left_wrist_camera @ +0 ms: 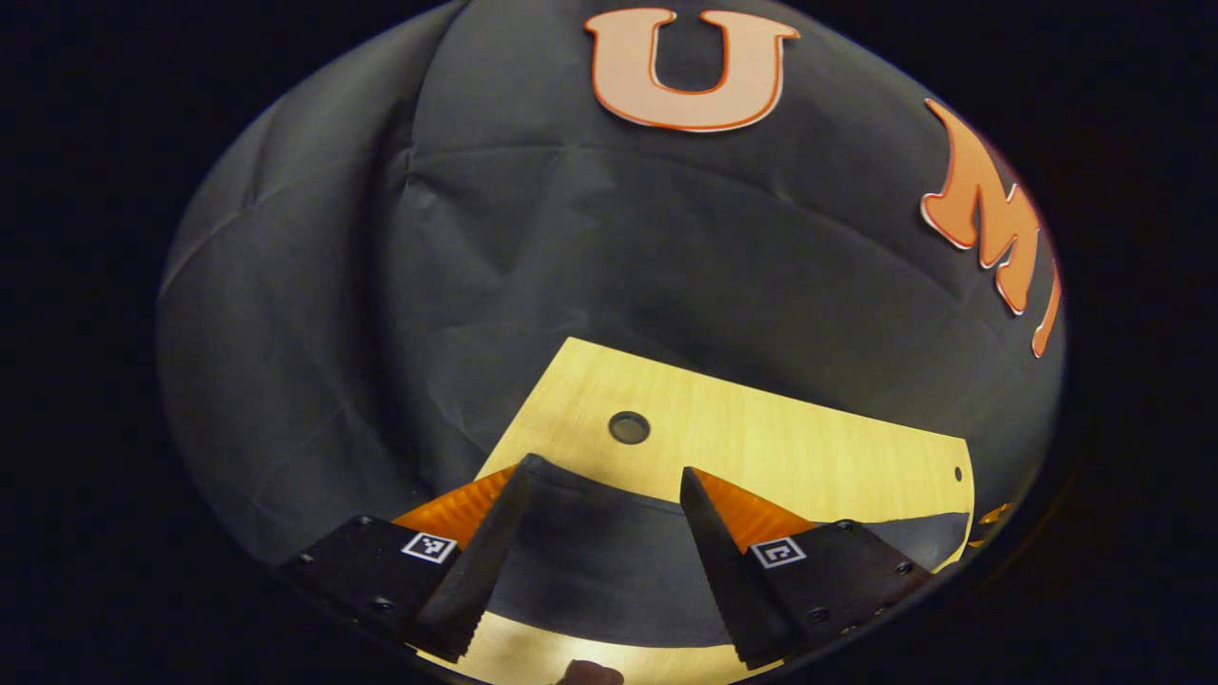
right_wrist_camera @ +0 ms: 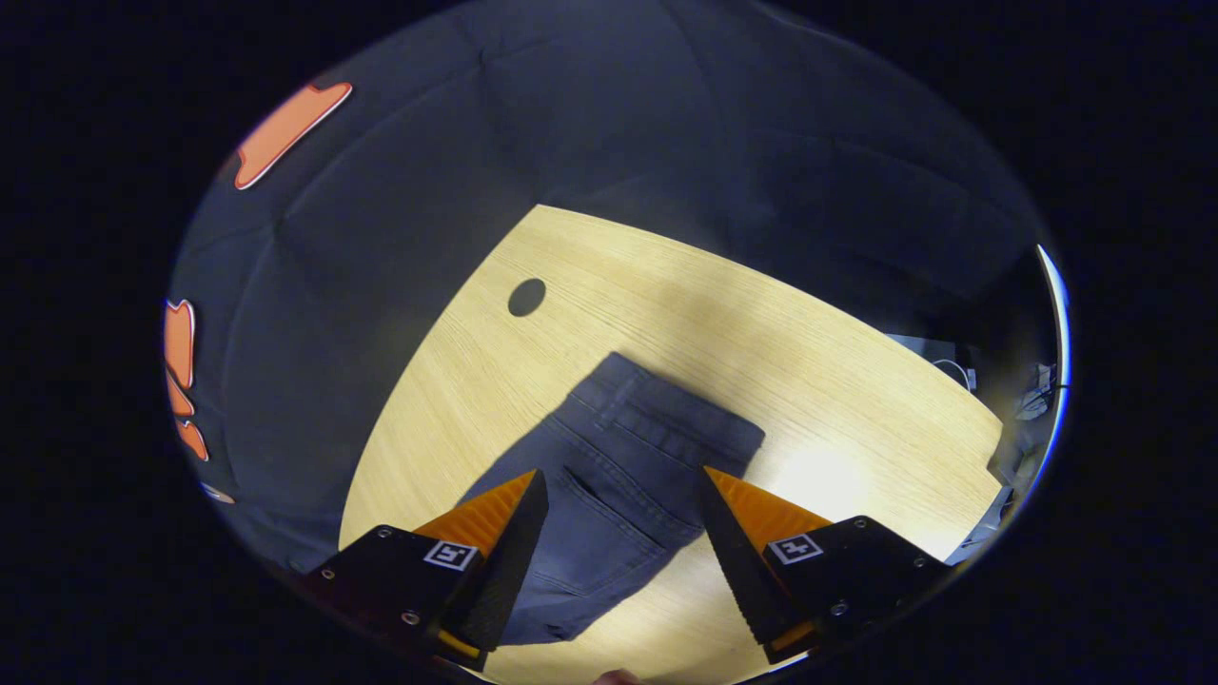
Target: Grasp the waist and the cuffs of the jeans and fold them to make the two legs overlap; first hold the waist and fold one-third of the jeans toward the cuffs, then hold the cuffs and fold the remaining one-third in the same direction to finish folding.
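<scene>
The jeans lay flat on the wooden table, waistband toward twelve o'clock in the right gripper view, legs running down toward seven. They looked already doubled leg over leg, so the waist fold seemed the step in hand. The right gripper hovered above the seat pocket, jaws wide and holding nothing. The left gripper also stood wide over dark cloth, probably the same jeans. Next, each claw would need to drop to a waistband corner and pinch it.
</scene>
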{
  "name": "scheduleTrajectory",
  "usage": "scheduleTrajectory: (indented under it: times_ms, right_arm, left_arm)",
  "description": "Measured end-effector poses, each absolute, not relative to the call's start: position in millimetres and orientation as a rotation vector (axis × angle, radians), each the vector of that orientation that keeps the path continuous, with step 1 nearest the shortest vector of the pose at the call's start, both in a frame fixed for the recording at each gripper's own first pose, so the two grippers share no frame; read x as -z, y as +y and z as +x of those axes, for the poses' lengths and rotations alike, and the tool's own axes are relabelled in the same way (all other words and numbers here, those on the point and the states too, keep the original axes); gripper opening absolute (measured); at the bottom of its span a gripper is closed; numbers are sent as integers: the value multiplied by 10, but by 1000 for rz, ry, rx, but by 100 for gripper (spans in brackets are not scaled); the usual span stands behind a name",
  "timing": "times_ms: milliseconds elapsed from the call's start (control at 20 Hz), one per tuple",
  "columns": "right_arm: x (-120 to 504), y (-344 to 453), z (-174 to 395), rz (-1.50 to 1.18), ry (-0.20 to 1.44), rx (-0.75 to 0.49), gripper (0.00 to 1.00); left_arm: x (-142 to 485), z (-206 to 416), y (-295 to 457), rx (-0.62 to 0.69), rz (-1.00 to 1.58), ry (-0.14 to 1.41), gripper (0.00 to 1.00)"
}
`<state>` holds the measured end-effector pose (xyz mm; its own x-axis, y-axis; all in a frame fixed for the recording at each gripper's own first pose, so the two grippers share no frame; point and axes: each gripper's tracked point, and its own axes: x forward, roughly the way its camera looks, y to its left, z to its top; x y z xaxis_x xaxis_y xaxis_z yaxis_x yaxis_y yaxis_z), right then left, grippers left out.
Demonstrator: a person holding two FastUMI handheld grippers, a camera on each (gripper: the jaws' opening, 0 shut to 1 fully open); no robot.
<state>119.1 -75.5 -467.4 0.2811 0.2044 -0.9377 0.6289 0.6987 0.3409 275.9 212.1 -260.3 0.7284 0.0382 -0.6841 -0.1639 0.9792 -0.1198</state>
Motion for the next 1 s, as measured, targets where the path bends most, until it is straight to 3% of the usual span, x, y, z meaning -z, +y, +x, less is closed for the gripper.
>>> scheduleTrajectory:
  times_ms: [450, 900, 950, 1000]
  right_arm:
    - [4992, -684, 904, 771, 1367, 337, 97]
    - [5161, -574, 856, 700, 1394, 321, 96]
    - [5186, -595, 857, 681, 1392, 314, 93]
    - [5250, -595, 849, 669, 1391, 302, 81]
  left_arm:
    - [1651, 2466, 1562, 53, 94, 488, 96]
    - [932, 2028, 1047, 85, 140, 286, 91]
    - [899, 1983, 973, 86, 131, 280, 91]
    - [906, 1927, 893, 88, 126, 277, 91]
